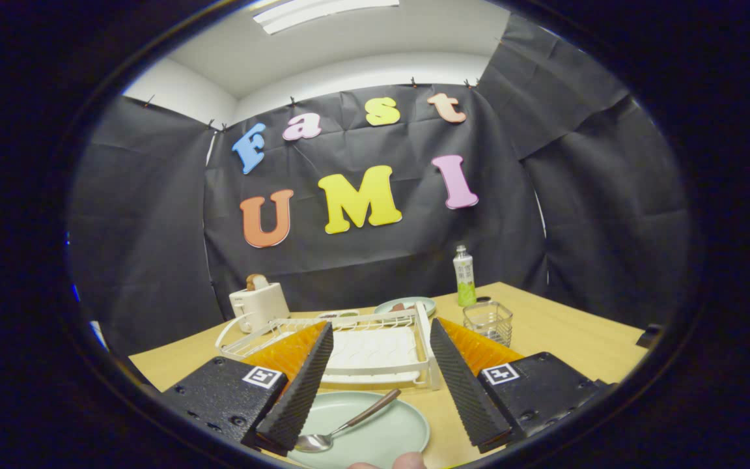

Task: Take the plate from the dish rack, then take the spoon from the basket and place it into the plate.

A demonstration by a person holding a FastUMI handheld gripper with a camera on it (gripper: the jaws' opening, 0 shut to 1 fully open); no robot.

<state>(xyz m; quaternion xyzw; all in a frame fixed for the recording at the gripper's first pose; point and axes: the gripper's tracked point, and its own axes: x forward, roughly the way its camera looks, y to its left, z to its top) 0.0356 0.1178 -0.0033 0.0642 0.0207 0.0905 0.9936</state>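
At the very bottom of the frame, just right of centre, the tips of a person's fingers peek in at the near rim of the plate. The pale green plate lies flat on the wooden desk, low in the frame and centred. On it rests the spoon, its bowl at the lower left near the left finger's tip and its brown handle running up to the right.

The hand-held gripper has its two fingers spread wide apart, clamped on nothing; the plate and spoon lie in the gap between them and neither finger touches the spoon.

Just beyond the plate, in the middle of the frame, sits the white wire dish rack with a white ribbed tray inside; no plate stands in it. To the right of the rack, beyond the right finger, is a small clear wire basket. Left of the rack, further back, stands a cream toaster with a slice of bread poking from its top. Behind the rack lies a second pale plate carrying some dark bits of food, too small to identify. Right of that, near the far edge of the desk, stands a green-and-white bottle. Black cloth hangs behind everything, with a white ceiling and a strip light at the top of the frame.
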